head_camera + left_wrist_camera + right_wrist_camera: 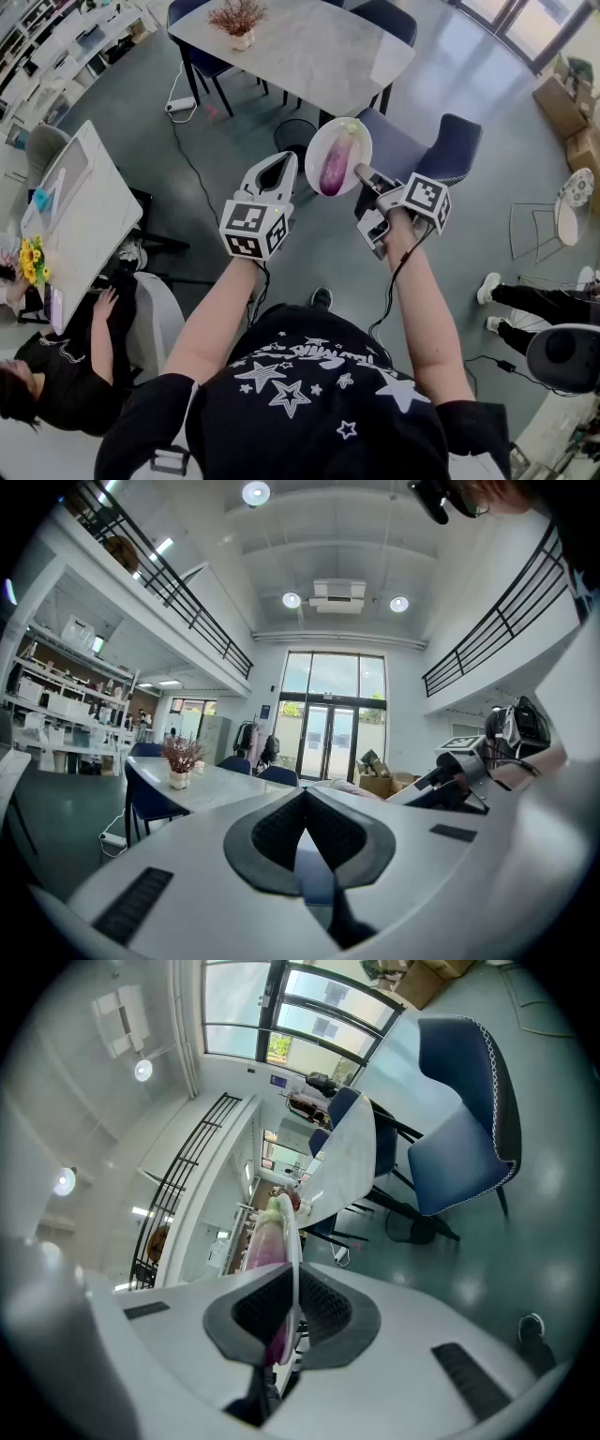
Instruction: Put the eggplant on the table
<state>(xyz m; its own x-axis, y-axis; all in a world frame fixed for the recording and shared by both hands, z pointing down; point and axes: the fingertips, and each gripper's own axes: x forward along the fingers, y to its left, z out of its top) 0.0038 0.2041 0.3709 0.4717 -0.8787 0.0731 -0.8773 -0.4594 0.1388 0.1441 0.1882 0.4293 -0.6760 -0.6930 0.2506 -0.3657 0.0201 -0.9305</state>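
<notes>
Pinching plate (315, 150) rim, eggplant (335, 162) aboard: right hand-held gripper (362, 174); left hand-held gripper (285, 159) seemingly closed, empty, over open floor (323, 246).

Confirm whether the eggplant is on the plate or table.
On the white plate: the eggplant lies there, the rim clamped in the right gripper, short of the table.

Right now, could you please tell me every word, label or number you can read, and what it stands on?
Nothing reads clearly.
T-shirt: white lettering among the stars, too distorted to read.
Blue sign beside the glass doors: too small to read.
Marker cubes: square patterns only, no letters.
</notes>
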